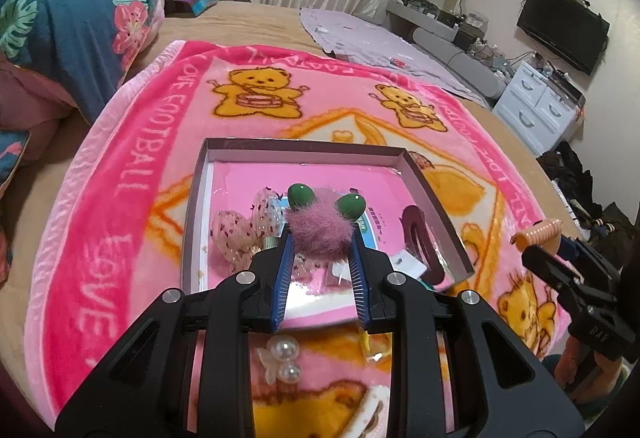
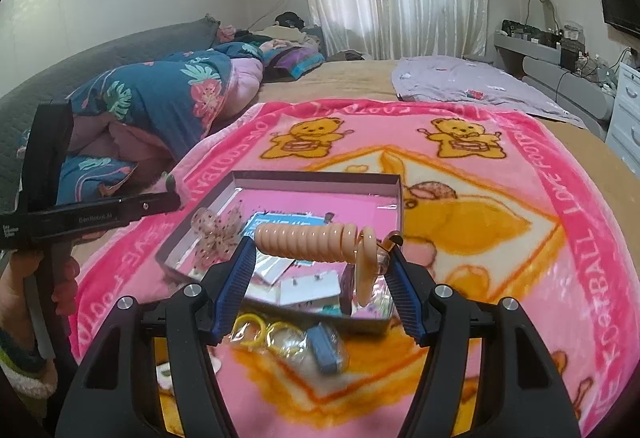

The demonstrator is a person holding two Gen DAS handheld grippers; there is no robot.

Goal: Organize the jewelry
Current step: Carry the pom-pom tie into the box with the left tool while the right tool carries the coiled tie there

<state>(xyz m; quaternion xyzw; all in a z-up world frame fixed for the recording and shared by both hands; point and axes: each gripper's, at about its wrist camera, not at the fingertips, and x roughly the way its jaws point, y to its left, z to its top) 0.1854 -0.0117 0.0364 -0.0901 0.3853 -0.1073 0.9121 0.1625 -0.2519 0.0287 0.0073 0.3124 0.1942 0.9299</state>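
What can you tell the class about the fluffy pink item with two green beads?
The pom-pom hair tie is a fuzzy pink ball, fur-like, with two glossy green egg-shaped beads at its top. The left gripper is shut on it, blue pads pressing either side, holding it above the open box, clear of the items inside.

A fluffy pink pom-pom hair tie [image 1: 322, 234] with two green beads sits in the middle of the left view, squeezed between two blue fingers [image 1: 283, 270]. A peach coil hair tie [image 2: 316, 242] lies stretched across the middle of the right view, ends touching both fingers [image 2: 236, 278]. Behind them a shallow grey box [image 1: 436, 198] with a pink floor holds a dotted bow [image 1: 240, 230] and a dark clip [image 1: 420, 238]. Two pearls [image 1: 286, 360] lie low in the left view
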